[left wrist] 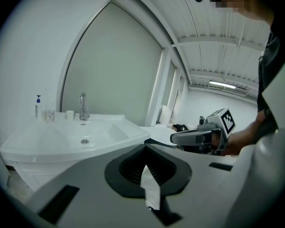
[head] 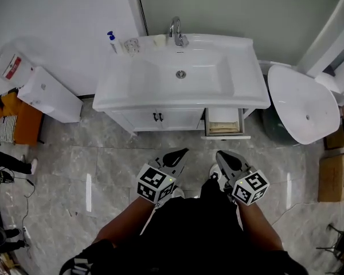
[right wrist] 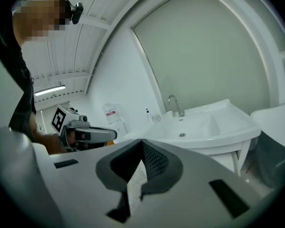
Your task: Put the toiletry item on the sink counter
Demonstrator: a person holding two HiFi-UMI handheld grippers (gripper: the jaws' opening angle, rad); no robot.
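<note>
Two-handed, stood facing the sink counter [head: 120, 90] with forearms bent and tucked near the body. Held the left gripper [head: 183, 151] and right gripper [head: 219, 153] side by side over the floor [head: 74, 171], tips aimed at the cabinet front. Had each claw's jaws pressed together, gripping nothing. Saw the pump bottle [head: 113, 42] upright at the counter's back left corner, near a glass [head: 131, 46] and left of the faucet [head: 177, 32].
</note>
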